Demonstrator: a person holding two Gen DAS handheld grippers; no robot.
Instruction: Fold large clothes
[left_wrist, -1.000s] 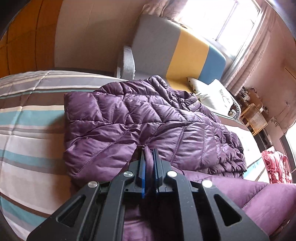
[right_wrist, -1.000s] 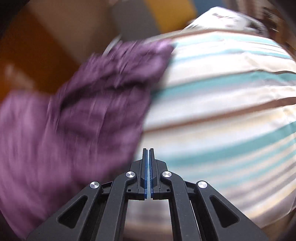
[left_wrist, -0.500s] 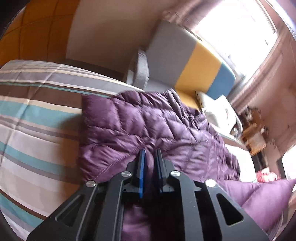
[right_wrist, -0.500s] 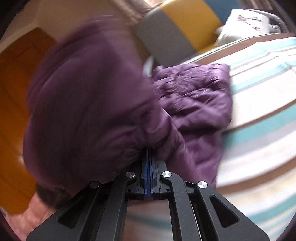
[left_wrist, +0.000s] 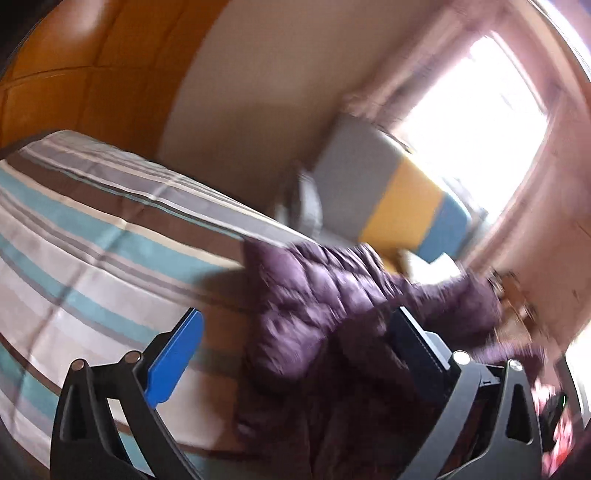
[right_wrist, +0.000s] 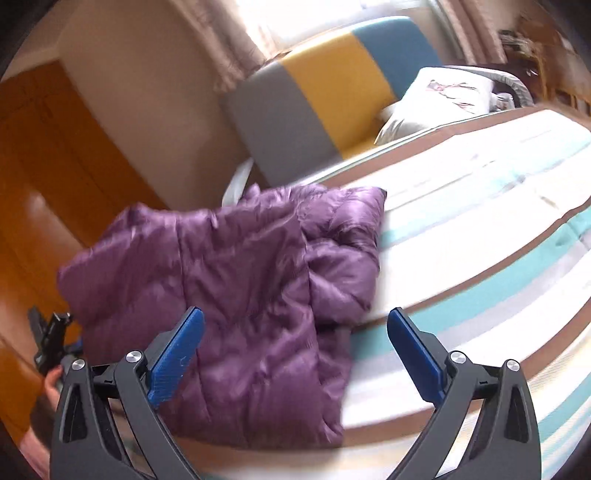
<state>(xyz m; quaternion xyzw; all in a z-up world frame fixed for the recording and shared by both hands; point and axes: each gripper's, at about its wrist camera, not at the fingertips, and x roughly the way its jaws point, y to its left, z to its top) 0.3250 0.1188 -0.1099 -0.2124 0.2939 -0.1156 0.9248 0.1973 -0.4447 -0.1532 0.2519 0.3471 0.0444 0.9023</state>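
Observation:
A purple quilted jacket (right_wrist: 240, 277) lies folded over on the striped bed cover (right_wrist: 480, 229), near the bed's left edge. My right gripper (right_wrist: 295, 350) hovers just in front of it. Its jaws are opening wide, and the blue pads (right_wrist: 177, 354) press on nothing. In the blurred left wrist view the jacket (left_wrist: 314, 302) fills the lower middle. My left gripper (left_wrist: 295, 350) is opening too; the fabric lies between and behind its fingers, and neither pad pinches it. The left gripper (right_wrist: 48, 343) and a hand show at the right wrist view's left edge.
A grey, yellow and blue sofa (right_wrist: 332, 96) with a white cushion (right_wrist: 439, 99) stands behind the bed. An orange wooden wardrobe (right_wrist: 44, 177) is at the left. A bright window (left_wrist: 472, 103) is at the back. The striped cover (left_wrist: 92, 266) stretches left of the jacket.
Both grippers were shut on jacket fabric and now stand wide open, having let go. The lifted part has dropped onto the rest. The left view has swung left.

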